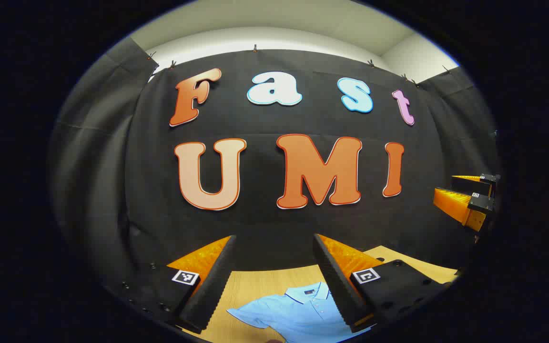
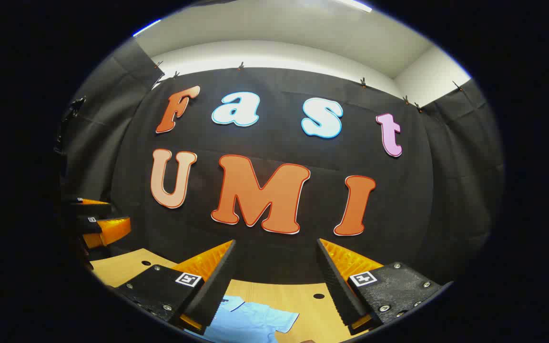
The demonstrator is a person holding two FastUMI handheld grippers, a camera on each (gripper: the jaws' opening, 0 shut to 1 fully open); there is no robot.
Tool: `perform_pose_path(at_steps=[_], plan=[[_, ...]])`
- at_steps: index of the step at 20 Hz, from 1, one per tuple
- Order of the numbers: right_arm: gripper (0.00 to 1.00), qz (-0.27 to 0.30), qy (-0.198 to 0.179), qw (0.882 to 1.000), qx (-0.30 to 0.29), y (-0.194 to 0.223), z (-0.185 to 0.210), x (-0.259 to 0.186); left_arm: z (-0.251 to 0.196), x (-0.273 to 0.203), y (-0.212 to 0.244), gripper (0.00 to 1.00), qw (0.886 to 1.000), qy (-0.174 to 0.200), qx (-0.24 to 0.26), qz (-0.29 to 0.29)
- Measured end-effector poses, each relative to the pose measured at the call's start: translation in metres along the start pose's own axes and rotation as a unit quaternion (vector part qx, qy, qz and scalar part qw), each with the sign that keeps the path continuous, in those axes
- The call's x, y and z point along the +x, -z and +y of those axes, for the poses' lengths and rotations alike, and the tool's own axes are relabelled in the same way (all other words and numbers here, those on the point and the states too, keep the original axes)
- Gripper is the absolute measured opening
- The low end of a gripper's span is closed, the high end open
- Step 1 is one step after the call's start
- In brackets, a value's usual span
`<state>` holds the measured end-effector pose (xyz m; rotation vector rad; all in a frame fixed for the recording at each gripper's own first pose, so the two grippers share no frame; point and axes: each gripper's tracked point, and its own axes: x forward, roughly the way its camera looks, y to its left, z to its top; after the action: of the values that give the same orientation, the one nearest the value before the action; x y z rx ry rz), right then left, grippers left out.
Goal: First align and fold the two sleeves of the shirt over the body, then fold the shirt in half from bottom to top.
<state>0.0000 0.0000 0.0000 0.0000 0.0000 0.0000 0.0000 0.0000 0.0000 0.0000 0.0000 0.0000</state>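
Light blue polo shirt (image 1: 298, 312): lies flat on the wooden table (image 1: 250, 286), collar toward the wall, at bottom centre of the left gripper view; one short sleeve (image 2: 281, 320) spread out at bottom centre of the right gripper view.

Left gripper (image 1: 274, 281): raised, fingers wide apart, holding nothing.

Right gripper (image 2: 274, 286): likewise.

Judgement: sleeves not yet folded; both tools poised for the approach.

Light wood table (image 1: 255, 290) with a couple of round holes, and a blue shirt (image 1: 298, 314) spread flat on it.
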Motion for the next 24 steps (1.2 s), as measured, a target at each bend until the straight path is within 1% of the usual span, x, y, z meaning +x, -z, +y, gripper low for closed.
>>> perform_pose_path(at_steps=[2,4,5,7,10,13,16,18,20,24], plan=[[0.97,-0.010,0.000,1.000,-0.011,-0.001,-0.002,0.002,-0.005,0.002,0.003,1.00,1.000,-0.016,-0.019,-0.001],[0.97,-0.014,-0.011,1.000,-0.024,0.005,0.003,0.003,-0.013,0.007,0.010,1.00,0.999,-0.023,-0.026,0.007],[0.97,-0.001,-0.020,0.999,-0.026,0.016,0.006,0.004,-0.019,0.009,0.010,1.00,0.999,-0.020,-0.025,0.009],[0.98,0.023,-0.035,0.999,-0.024,0.033,0.007,0.002,-0.031,0.014,0.003,1.00,1.000,-0.012,-0.008,0.003],[0.98,0.042,-0.031,0.999,-0.010,0.046,-0.007,0.002,-0.041,0.016,-0.014,1.00,1.000,-0.011,0.020,-0.021],[0.99,0.069,-0.024,0.997,0.003,0.064,-0.019,0.008,-0.053,0.011,-0.016,1.00,0.999,-0.008,0.019,-0.026],[0.98,0.087,-0.015,0.996,-0.003,0.078,-0.033,0.014,-0.051,0.004,-0.019,1.00,0.999,-0.015,0.021,-0.029],[0.98,0.102,-0.016,0.995,-0.003,0.090,-0.038,0.021,-0.047,-0.001,-0.020,1.00,0.999,-0.020,0.029,-0.031],[0.99,0.135,-0.018,0.991,0.001,0.111,-0.041,0.027,-0.046,-0.004,-0.020,1.00,0.998,-0.025,0.038,-0.031],[0.98,0.217,-0.013,0.976,0.019,0.160,-0.048,0.037,-0.039,-0.017,-0.019,1.00,0.997,-0.043,0.057,-0.028]])
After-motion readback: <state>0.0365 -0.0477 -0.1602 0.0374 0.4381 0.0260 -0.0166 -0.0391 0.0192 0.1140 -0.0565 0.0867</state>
